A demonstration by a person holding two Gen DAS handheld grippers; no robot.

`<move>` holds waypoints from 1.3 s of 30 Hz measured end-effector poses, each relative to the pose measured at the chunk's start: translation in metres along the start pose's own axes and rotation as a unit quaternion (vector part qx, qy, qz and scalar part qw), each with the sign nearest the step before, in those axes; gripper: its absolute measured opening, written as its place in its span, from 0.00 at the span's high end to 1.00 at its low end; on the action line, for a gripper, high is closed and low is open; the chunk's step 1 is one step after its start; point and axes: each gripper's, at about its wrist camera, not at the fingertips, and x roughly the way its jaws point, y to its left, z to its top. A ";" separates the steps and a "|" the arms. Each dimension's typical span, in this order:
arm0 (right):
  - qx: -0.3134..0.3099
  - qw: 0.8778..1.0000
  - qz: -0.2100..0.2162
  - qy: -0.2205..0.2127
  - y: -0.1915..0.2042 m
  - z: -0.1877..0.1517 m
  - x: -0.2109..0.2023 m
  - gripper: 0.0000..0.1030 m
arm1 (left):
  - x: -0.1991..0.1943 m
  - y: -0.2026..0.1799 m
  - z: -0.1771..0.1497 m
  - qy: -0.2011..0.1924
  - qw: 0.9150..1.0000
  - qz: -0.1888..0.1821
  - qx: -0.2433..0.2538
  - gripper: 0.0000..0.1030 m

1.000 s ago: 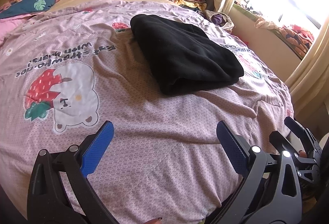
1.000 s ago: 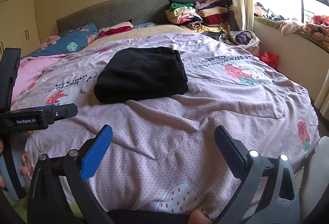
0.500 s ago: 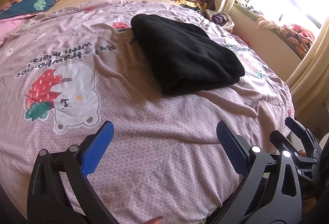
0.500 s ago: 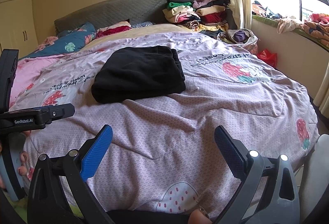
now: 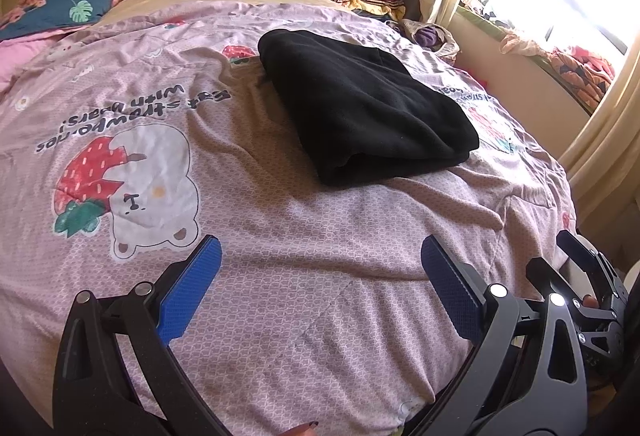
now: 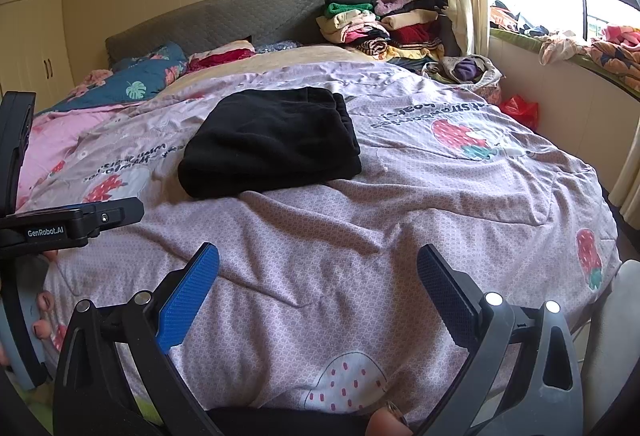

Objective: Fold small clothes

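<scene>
Folding status: black garment (image 5: 368, 111) lies folded at centre frame on the pink bedspread (image 5: 280, 276).
Left claw (image 5: 320, 292): released, empty, low in frame, well apart from it.
Right claw (image 6: 318, 292): released, empty.
Next step advice: probably square the loose front edge, pinching only cloth, not bedspread.
</scene>
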 end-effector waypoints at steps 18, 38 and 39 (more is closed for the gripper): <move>0.000 1.000 0.000 0.002 -0.002 -0.001 0.001 0.04 | -0.001 0.000 0.002 0.000 1.000 0.004 0.000 0.09; 0.049 0.998 -0.040 -0.016 -0.028 0.000 -0.019 0.04 | -0.005 0.012 0.001 0.002 1.000 0.008 -0.019 0.09; 0.062 0.997 -0.048 -0.023 -0.036 0.001 -0.024 0.04 | -0.007 0.019 0.001 0.002 1.000 0.009 -0.026 0.09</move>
